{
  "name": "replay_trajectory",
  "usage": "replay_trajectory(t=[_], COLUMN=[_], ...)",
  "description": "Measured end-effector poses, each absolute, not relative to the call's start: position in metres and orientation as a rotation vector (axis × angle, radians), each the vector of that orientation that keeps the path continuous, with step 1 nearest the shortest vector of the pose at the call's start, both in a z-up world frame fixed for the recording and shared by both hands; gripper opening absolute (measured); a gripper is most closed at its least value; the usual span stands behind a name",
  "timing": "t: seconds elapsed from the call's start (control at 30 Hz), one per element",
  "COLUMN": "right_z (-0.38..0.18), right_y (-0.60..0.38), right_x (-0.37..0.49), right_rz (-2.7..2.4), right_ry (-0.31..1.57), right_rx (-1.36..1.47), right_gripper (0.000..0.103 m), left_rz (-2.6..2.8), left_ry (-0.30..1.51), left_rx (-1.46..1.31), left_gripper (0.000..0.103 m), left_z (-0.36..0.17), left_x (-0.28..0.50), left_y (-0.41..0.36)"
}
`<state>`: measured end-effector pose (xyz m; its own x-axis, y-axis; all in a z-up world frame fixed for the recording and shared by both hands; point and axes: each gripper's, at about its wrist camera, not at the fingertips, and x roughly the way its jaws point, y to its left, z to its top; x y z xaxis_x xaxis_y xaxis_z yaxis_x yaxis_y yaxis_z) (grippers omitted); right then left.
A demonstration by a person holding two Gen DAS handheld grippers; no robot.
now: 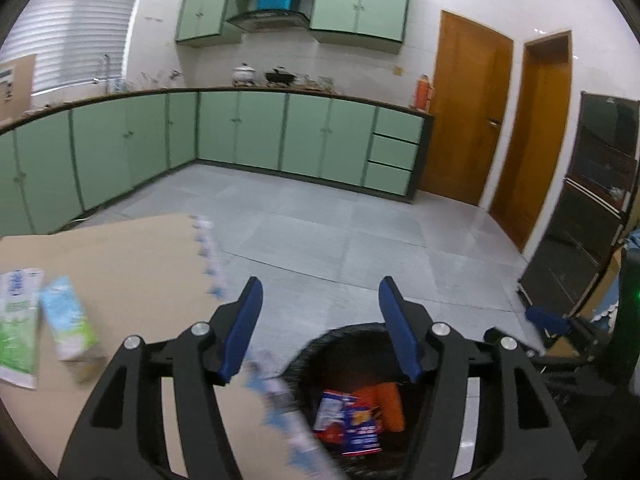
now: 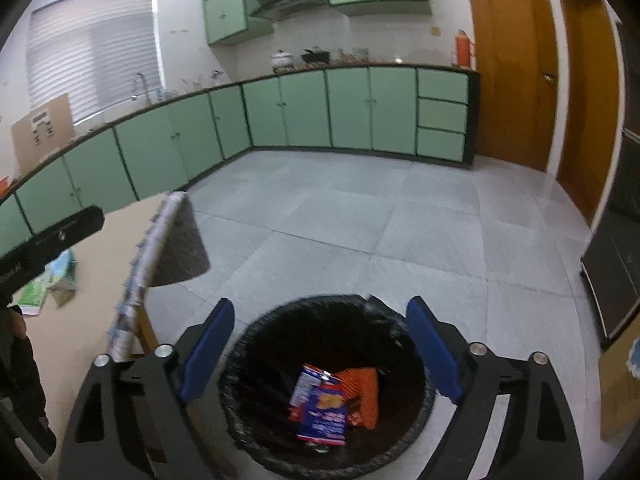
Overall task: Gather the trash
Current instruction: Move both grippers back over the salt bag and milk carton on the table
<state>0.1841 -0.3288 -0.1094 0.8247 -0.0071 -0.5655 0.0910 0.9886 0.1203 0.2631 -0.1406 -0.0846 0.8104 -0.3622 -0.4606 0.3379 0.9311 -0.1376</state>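
The round black-lined trash bin [image 2: 240, 360] stands open-topped on the grey tiled floor [image 2: 360, 220], just beside the edge of the tan cardboard-covered table [image 1: 120, 260]. Its mouth is unobstructed; a blue-and-red packet [image 2: 322, 412] and an orange wrapper [image 2: 366, 392] lie low inside. On the table, a pale blue carton [image 1: 66, 316] and a green-and-white pouch [image 1: 16, 320] lie near its far side. The floor beyond the bin is bare up to the green cabinets [image 2: 304, 108].

This is looking like a home kitchen; pale green base cupboards [image 2: 304, 108] under a dark countertop [image 2: 360, 65] are running along two walls; matching green wall cabinets [image 1: 360, 4] are flanking a metal range hood [image 1: 267, 20]; a white lidded pot [image 1: 244, 73] and a black wok [image 1: 280, 76] are sitting on the counter; a tap [image 2: 138, 80] is standing under a blind-covered window [image 2: 96, 44]; grey floor tiles [image 2: 360, 216] are leading to brown wooden doors [image 1: 468, 108].
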Motion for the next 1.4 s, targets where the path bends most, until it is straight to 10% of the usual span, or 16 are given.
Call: replay_trajectory(t=[0.73,1.4], right_z=[-0.092,-0.122], right_y=[-0.104,0.002], right_x=[0.239,0.278], right_rz=[0.308,0.399], right_ry=[0.553,0.657], right_rx=[0.042,-0.091], right_gripper=[0.097,0.097], left_rz=[0.083,0.165], left_ry=[0.502,0.544], left_rx=[-0.054,-0.120], left_gripper=[0.072,0.072], left_z=[-0.080,-0.094], left_x=[0.232,0.242], left_y=[0.111,0.172])
